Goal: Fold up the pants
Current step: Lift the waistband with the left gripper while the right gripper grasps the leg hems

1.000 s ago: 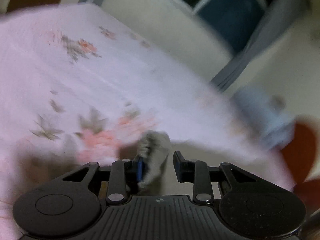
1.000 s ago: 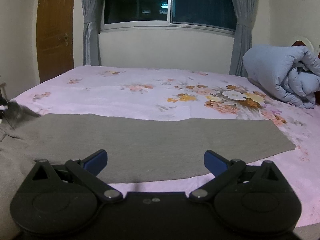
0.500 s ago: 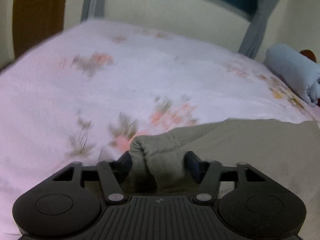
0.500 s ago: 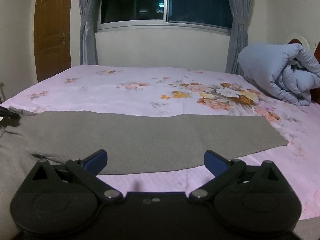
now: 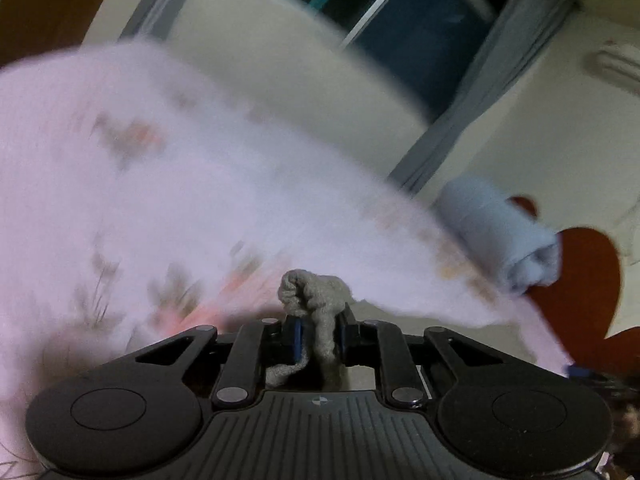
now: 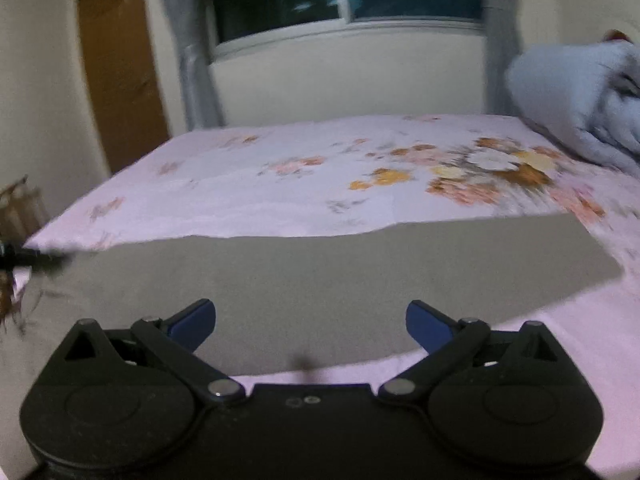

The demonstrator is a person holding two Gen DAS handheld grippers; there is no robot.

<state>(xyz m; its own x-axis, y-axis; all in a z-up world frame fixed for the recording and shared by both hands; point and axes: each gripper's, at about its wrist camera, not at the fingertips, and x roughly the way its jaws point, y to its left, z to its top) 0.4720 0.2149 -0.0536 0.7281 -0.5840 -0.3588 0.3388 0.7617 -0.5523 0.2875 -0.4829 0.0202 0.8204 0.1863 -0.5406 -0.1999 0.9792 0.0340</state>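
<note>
The grey pants (image 6: 328, 276) lie spread flat across the near part of the pink floral bed (image 6: 304, 176), one leg ending at the right. My left gripper (image 5: 319, 330) is shut on a bunched grey fold of the pants (image 5: 316, 292) and holds it lifted above the bed; this view is tilted and blurred. My right gripper (image 6: 311, 320) is open and empty, just over the near edge of the pants. The left gripper shows as a dark blur at the far left of the right wrist view (image 6: 24, 258).
A rolled light-blue duvet (image 6: 580, 100) lies at the right end of the bed, also in the left wrist view (image 5: 500, 236). A red-brown headboard (image 5: 580, 276) stands behind it. A window with grey curtains (image 6: 196, 60) and a wooden door (image 6: 120, 64) are beyond the bed.
My left gripper has closed tight on the bunched fabric and swung up and tilted. My right gripper has stayed open and shifted a little over the pants.
</note>
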